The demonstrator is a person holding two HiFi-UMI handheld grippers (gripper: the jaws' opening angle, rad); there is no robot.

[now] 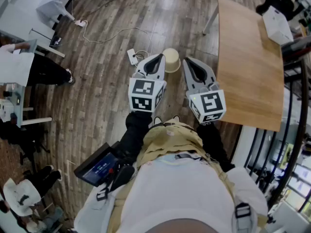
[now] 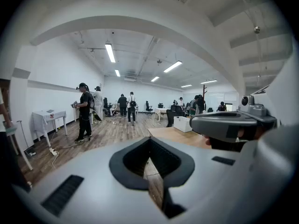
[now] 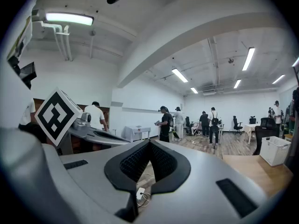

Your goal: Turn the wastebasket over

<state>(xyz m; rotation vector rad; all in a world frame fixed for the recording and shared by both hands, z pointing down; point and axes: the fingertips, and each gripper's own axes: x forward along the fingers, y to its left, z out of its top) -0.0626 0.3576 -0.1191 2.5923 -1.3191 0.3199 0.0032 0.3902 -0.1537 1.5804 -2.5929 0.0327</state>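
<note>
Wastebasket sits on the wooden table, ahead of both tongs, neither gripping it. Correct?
No: the wastebasket stands on the wood floor, left of the wooden table, not on it; the head view shows that. The rest holds: it is ahead of the left tongs and right tongs, and neither grips it.

A wooden table (image 1: 248, 57) stands on the plank floor (image 1: 97, 106) with a white box (image 1: 278, 25) near its far end, a white power strip (image 1: 131, 56) lies by a cable (image 1: 104, 39), and several people (image 2: 85, 111) stand farther off.
</note>
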